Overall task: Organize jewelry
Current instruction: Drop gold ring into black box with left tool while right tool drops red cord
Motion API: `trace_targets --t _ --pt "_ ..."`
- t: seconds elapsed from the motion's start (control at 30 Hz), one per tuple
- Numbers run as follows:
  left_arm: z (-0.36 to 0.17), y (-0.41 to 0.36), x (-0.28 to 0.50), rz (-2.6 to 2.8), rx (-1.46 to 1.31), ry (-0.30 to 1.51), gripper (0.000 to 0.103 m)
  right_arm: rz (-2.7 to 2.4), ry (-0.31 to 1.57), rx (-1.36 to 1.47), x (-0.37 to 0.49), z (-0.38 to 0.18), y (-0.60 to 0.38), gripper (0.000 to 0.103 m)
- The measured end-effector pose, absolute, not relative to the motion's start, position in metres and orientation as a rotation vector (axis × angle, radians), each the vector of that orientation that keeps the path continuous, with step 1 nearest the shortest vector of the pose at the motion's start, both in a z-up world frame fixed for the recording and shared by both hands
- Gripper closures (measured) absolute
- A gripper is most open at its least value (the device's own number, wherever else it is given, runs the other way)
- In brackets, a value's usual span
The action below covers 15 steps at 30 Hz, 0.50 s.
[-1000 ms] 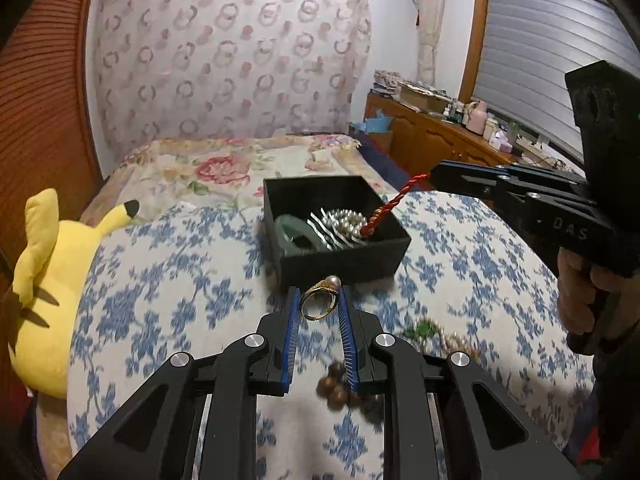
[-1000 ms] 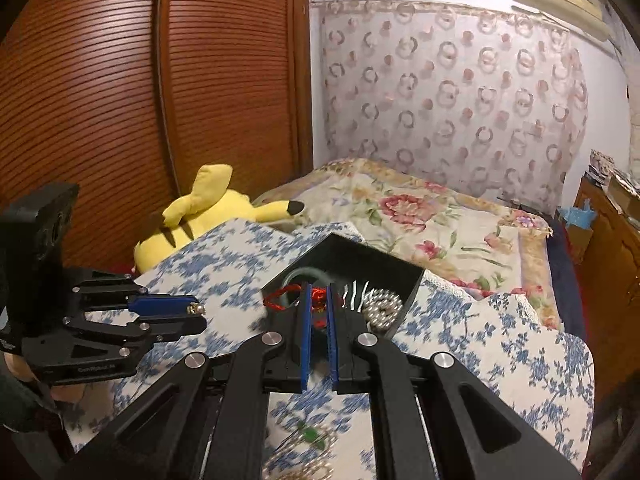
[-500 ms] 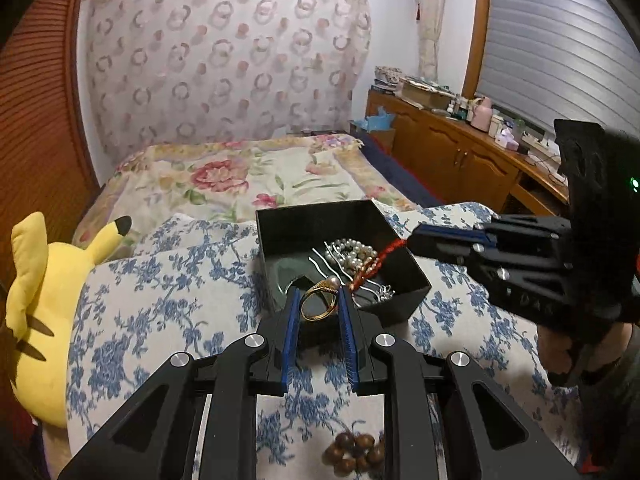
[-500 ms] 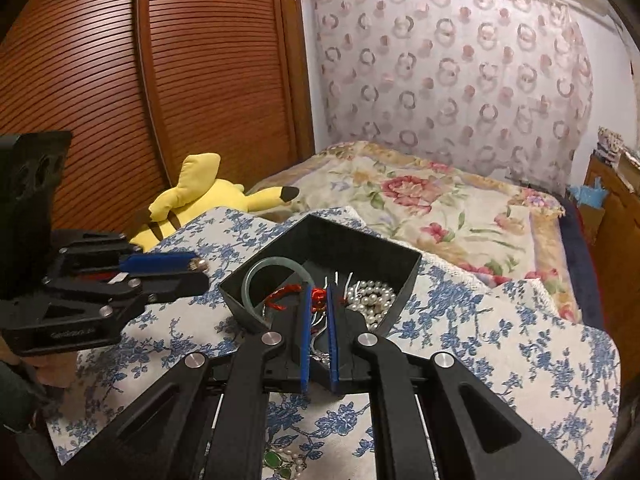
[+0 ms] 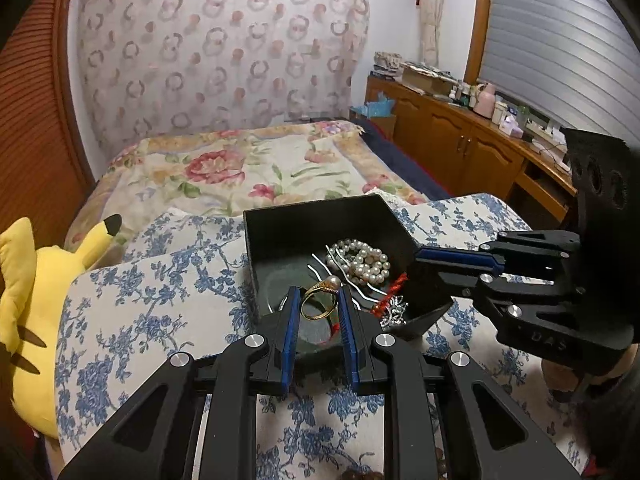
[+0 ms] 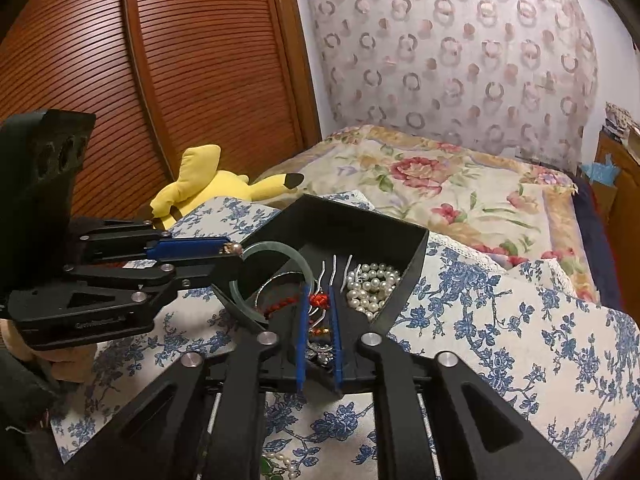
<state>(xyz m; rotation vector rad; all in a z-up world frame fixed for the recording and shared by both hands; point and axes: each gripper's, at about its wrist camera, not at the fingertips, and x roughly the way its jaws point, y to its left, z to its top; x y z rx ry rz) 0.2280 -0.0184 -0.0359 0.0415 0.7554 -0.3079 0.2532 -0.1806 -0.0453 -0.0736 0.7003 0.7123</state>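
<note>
Clamping a gold pearl ring (image 5: 319,299) between its blue pads, the left gripper (image 5: 319,304) hangs over the near edge of the black box (image 5: 312,216), the ring upright and clear of the box floor. Beside it, the right gripper (image 6: 319,300) reaches into the same box from the right; its jaws have just been opening, and the red cord (image 6: 320,301) now lies between the parted pads, resting among the box contents rather than pinched. Inside the box sit a pearl strand (image 5: 366,260), a green bangle (image 6: 276,252), wavy silver hairpins (image 5: 352,276) and a small silver piece (image 5: 394,312). The box stands on a blue-flowered cloth (image 5: 160,300), with a yellow plush toy (image 5: 32,300) at its left edge. Brown beads (image 5: 360,474) show at the bottom edge of the left view, and more beads (image 6: 280,464) lie on the cloth below the right gripper.
</note>
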Motion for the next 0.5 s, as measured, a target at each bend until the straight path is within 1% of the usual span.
trace_targets --t 0.5 --pt "-0.044 -0.029 0.251 -0.302 0.072 0.780 0.085 0.674 0.674 -0.057 0.253 -0.041 -0.195 0.089"
